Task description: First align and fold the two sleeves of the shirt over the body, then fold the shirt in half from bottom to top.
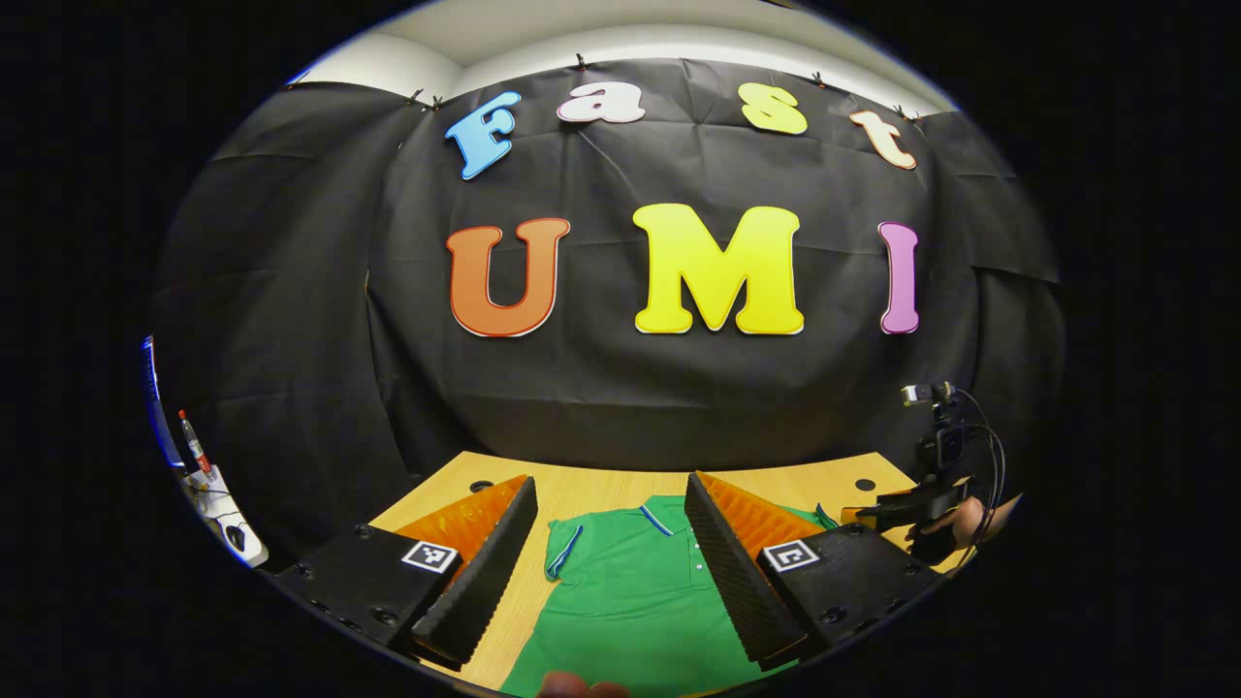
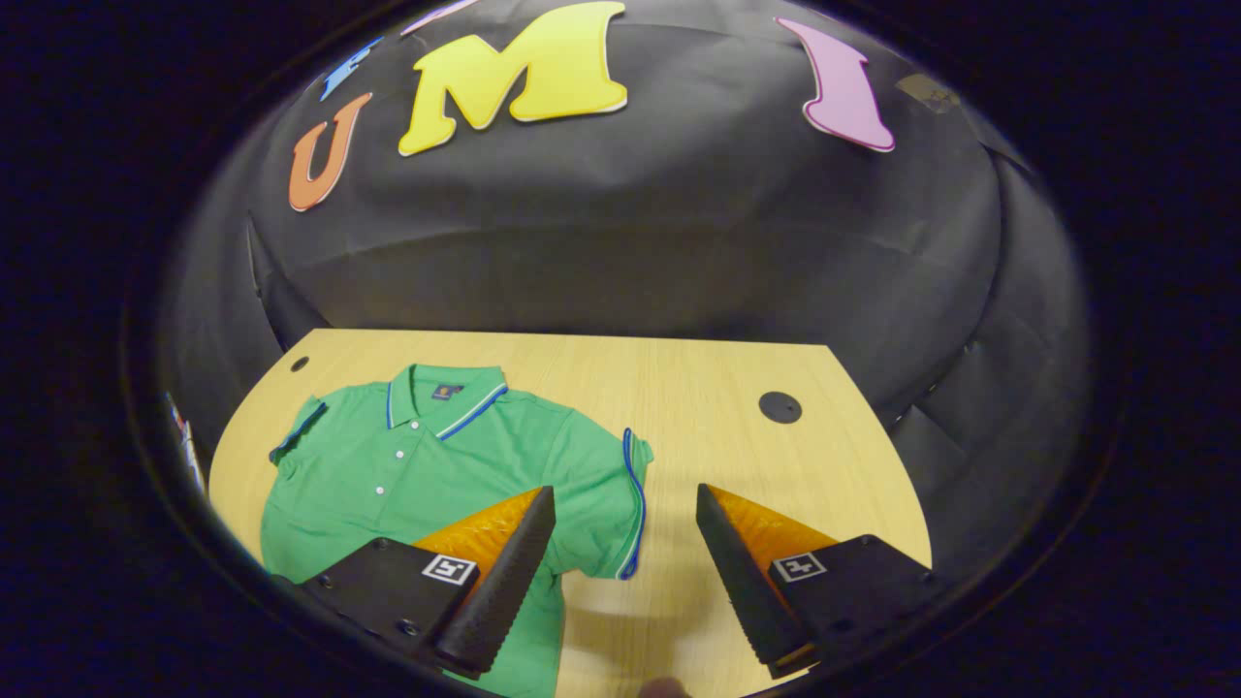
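Lying flat on the table [image 2: 679,388], the shirt [image 2: 427,465] fills the lower left of the right gripper view, collar toward the top of the frame, both sleeves spread out unfolded. The right gripper [image 2: 625,504] hangs above it at the bottom centre with its 2 fingers wide apart, holding nothing; one sleeve [image 2: 620,494] sits in the gap between them. In the left gripper view the left gripper [image 1: 611,494] is likewise spread wide and empty at the bottom centre, the shirt [image 1: 630,591] showing between its fingers. At the right edge of that frame a hand [image 1: 960,523] holds the other gripper.
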Demonstrator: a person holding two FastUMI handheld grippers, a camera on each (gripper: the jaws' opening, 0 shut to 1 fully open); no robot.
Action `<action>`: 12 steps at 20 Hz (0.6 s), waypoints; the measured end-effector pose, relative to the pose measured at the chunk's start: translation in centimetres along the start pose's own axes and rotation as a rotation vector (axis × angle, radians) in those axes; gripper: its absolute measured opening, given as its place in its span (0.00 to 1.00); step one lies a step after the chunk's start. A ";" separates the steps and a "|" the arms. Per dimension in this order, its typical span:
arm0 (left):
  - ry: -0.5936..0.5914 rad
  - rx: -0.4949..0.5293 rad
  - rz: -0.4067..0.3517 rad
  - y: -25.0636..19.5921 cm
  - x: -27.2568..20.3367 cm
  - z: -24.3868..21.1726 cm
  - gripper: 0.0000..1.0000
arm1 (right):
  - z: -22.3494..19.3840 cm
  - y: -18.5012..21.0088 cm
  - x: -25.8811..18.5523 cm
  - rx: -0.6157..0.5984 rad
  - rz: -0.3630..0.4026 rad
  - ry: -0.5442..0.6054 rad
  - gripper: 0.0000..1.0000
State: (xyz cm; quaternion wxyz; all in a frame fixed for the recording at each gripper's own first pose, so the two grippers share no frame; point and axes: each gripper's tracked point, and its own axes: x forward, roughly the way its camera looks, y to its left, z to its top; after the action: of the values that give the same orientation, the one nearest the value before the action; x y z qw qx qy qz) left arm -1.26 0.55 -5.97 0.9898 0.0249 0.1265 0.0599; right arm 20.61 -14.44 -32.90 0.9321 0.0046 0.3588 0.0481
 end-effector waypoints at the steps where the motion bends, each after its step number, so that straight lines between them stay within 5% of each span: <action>1: 0.003 0.003 0.007 0.1 0.1 -0.1 0.98 | -0.3 -0.1 1.1 0.001 0.001 0.014 0.92; 12: 0.086 0.053 0.030 1.0 -0.6 -2.0 0.98 | -3.4 -1.1 8.1 0.047 0.009 0.159 0.95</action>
State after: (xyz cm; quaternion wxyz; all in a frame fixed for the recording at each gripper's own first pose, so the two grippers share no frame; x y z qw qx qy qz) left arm -2.48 1.50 -7.63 0.9815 0.0502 0.1700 0.0725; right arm 24.41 -14.89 -40.83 0.9001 0.0245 0.4328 0.0441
